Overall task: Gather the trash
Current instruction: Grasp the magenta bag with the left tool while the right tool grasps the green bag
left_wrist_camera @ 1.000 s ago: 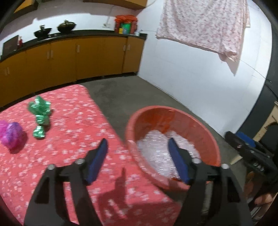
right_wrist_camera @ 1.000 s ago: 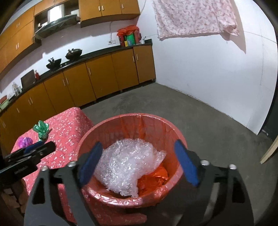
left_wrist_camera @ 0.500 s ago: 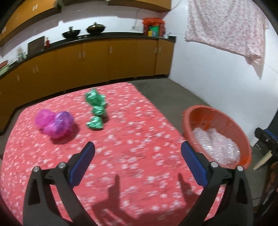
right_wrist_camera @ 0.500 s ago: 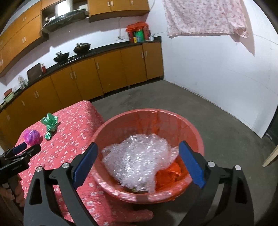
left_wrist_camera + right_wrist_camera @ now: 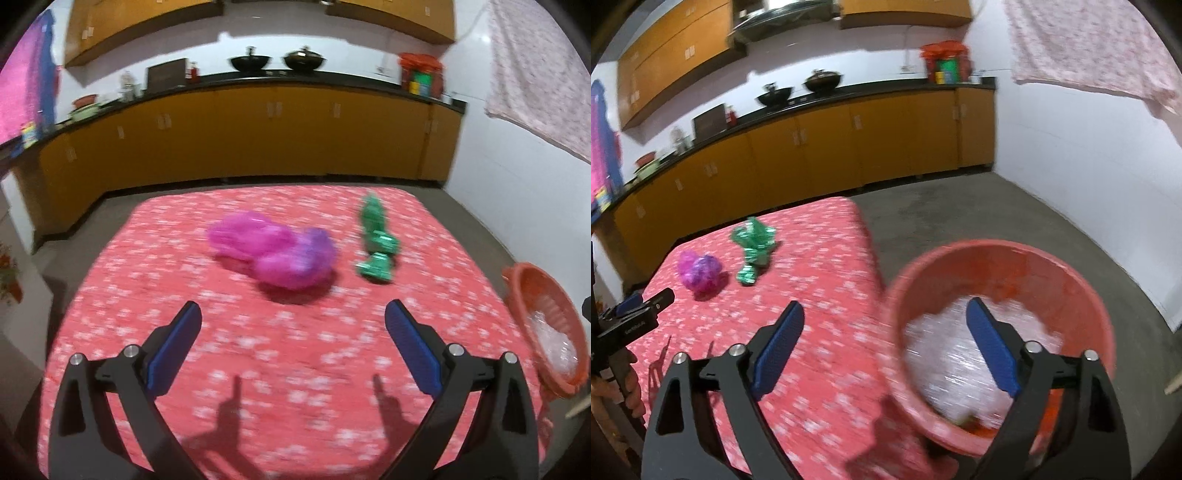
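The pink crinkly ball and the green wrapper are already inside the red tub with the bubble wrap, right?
Not quite. The pink crinkly ball and green wrapper lie on the red flowery tablecloth, as the right wrist view shows. Only bubble wrap fills the red tub.

The left gripper (image 5: 293,325) hangs over the red flowered tablecloth (image 5: 155,288), its blue pads wide apart with nothing between them. Ahead lies a crumpled pink wrapper (image 5: 273,253), and just to its right a green wrapper (image 5: 376,242), apart from it. At the right edge sits a red basin (image 5: 517,291) holding clear plastic (image 5: 554,341). Yellow cabinets (image 5: 240,129) line the far wall.
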Available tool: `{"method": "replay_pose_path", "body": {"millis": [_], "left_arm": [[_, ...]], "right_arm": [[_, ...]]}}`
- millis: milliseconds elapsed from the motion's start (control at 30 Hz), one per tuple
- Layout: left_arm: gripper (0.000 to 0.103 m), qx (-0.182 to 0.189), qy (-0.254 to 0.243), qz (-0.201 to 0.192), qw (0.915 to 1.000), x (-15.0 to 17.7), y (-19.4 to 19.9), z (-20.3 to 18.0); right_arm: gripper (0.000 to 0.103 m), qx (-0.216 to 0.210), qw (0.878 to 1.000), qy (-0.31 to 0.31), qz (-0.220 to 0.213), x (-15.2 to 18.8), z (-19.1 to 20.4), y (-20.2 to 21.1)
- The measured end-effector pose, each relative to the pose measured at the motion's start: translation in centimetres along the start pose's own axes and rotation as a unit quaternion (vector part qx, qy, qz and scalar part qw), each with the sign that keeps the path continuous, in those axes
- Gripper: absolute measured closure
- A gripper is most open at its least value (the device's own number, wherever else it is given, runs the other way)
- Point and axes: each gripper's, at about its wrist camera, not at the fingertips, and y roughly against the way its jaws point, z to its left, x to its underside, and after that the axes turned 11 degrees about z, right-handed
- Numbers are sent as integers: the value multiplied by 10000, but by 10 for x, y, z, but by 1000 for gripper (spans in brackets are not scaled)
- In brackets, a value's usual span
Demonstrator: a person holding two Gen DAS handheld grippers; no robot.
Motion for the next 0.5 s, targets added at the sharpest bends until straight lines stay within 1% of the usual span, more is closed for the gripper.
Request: {"method": "replay_pose_path", "body": {"millis": [67, 100, 200, 233, 367, 500], "left_arm": [[5, -131, 167, -20, 9998, -2, -1, 19], [5, -158, 218, -21, 9996, -3, -1, 26], [5, -266, 417, -13, 9988, -6, -5, 49], [5, -299, 459, -19, 9985, -8, -7, 56], [5, -288, 579, -41, 9979, -14, -14, 70], [5, -155, 668, -95, 9976, -22, -22, 76]], "right_arm": [[24, -173, 9998, 93, 62, -8, 18, -11], [27, -308, 9993, 175, 117, -15, 34, -23], [33, -443, 9980, 407, 200, -24, 64, -47], [35, -498, 9970, 523, 268, -30, 80, -61], [37, -694, 9944, 596, 526, -48, 109, -101], [37, -549, 9931, 757, 714, -62, 131, -137]]}}
